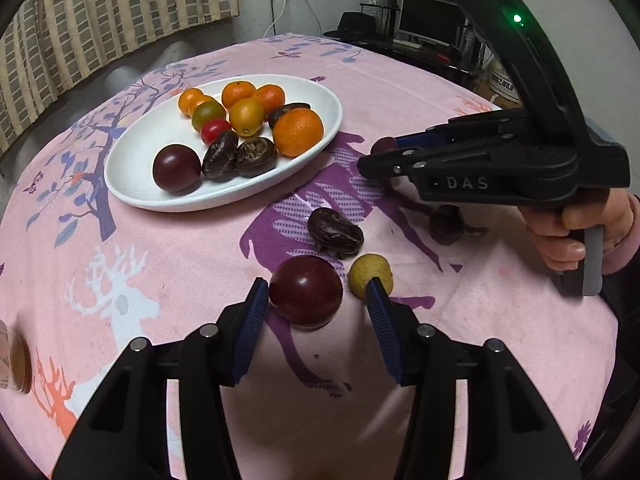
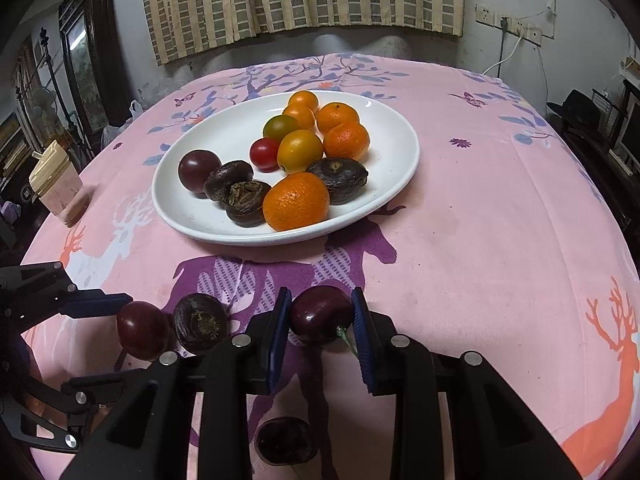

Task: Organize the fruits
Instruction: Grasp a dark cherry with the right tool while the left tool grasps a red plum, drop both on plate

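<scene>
A white oval plate [image 1: 132, 168] [image 2: 392, 184] holds several oranges, small tomatoes, dark chestnut-like fruits and a dark purple plum. My left gripper [image 1: 318, 292] is open around a dark red plum [image 1: 306, 290] on the tablecloth; the left pad is near it, the right pad stands in front of a small yellow fruit [image 1: 370, 272]. A dark brown fruit [image 1: 335, 233] lies just beyond. My right gripper [image 2: 322, 314] is shut on a dark cherry [image 2: 320, 314] with a green stem, held above the cloth. The right gripper also shows in the left wrist view [image 1: 384, 156].
The round table has a pink deer-print cloth [image 2: 480, 220]. A dark fruit [image 2: 284, 440] lies under the right gripper, also seen in the left wrist view [image 1: 446, 224]. A lidded cup [image 2: 58, 184] stands at the table's left edge. A desk with a monitor [image 1: 428, 20] stands behind.
</scene>
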A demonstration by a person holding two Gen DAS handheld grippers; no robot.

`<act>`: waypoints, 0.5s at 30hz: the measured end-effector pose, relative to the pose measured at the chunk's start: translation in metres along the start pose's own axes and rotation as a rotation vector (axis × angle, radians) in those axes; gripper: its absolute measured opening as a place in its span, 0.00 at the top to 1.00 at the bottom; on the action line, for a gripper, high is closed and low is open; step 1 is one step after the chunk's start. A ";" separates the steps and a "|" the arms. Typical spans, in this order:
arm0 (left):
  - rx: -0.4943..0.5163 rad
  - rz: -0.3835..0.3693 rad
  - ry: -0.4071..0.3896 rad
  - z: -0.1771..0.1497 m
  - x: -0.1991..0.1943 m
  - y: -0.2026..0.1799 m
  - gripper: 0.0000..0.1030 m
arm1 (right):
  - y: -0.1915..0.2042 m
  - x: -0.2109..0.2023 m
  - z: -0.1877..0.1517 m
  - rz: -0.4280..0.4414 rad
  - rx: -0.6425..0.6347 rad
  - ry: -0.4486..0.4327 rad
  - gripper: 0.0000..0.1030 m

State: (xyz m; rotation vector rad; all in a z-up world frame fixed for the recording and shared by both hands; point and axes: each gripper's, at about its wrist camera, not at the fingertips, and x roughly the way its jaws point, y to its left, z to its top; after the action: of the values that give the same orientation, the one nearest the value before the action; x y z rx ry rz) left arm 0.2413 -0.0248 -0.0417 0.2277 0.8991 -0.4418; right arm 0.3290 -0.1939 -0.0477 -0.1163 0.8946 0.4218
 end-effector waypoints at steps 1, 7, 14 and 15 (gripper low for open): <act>-0.005 -0.003 0.000 0.000 0.000 0.001 0.52 | 0.000 -0.001 0.000 0.001 -0.001 -0.001 0.70; -0.035 -0.009 0.008 0.001 -0.001 0.011 0.64 | 0.001 -0.004 0.000 0.000 -0.002 -0.011 0.70; -0.073 -0.004 -0.005 0.003 -0.007 0.017 0.65 | 0.001 -0.008 0.002 0.006 -0.002 -0.029 0.70; -0.091 -0.011 -0.018 0.004 -0.011 0.020 0.65 | 0.001 -0.010 0.002 0.003 -0.001 -0.033 0.70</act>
State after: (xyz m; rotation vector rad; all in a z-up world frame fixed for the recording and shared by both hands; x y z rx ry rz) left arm 0.2477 -0.0053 -0.0302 0.1351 0.9008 -0.4117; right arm 0.3245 -0.1953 -0.0389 -0.1088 0.8618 0.4261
